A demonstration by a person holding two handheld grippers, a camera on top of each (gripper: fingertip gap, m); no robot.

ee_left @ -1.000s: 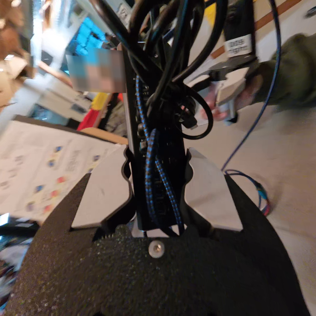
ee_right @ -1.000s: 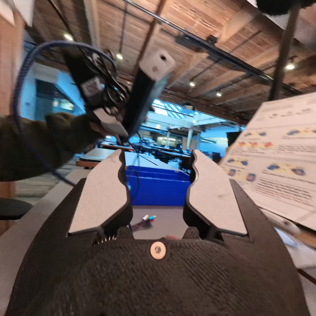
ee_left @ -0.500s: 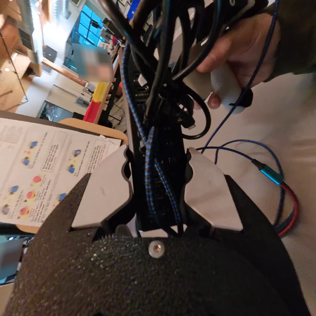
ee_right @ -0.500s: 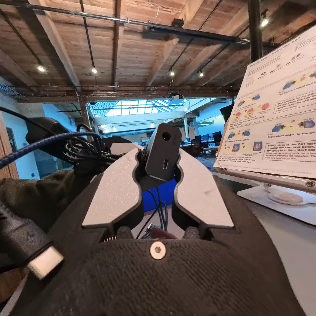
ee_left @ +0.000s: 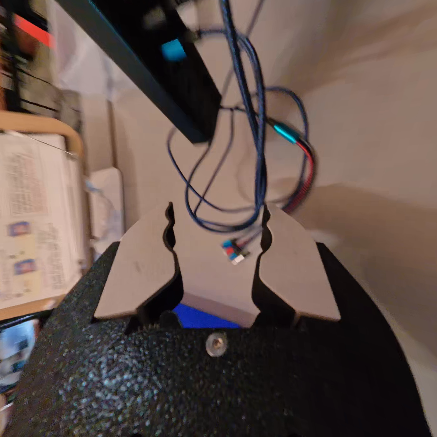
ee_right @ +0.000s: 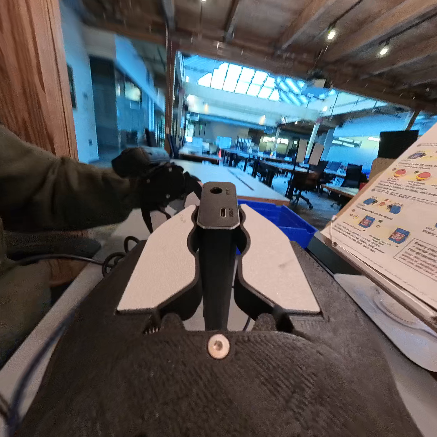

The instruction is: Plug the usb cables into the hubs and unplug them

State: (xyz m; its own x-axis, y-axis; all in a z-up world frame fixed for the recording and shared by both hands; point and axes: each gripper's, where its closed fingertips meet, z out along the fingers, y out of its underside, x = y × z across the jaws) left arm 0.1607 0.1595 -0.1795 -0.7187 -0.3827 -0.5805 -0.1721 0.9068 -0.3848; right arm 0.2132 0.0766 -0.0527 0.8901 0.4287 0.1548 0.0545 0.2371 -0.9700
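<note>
Right wrist view: right tongs (ee_right: 217,227) clenched on the dark hub (ee_right: 216,236), its port end standing up between the pads.
Left wrist view, blurred: left tongs (ee_left: 217,236) released, nothing between them. The hub (ee_left: 165,78) hangs ahead of and above them, clear of both fingers. Blue braided cable (ee_left: 250,151) trails down beside it to the table (ee_left: 354,118); small coloured plugs (ee_left: 233,251) lie between the fingertips' line of sight. Blue bin (ee_right: 283,222) beyond the right tongs.
</note>
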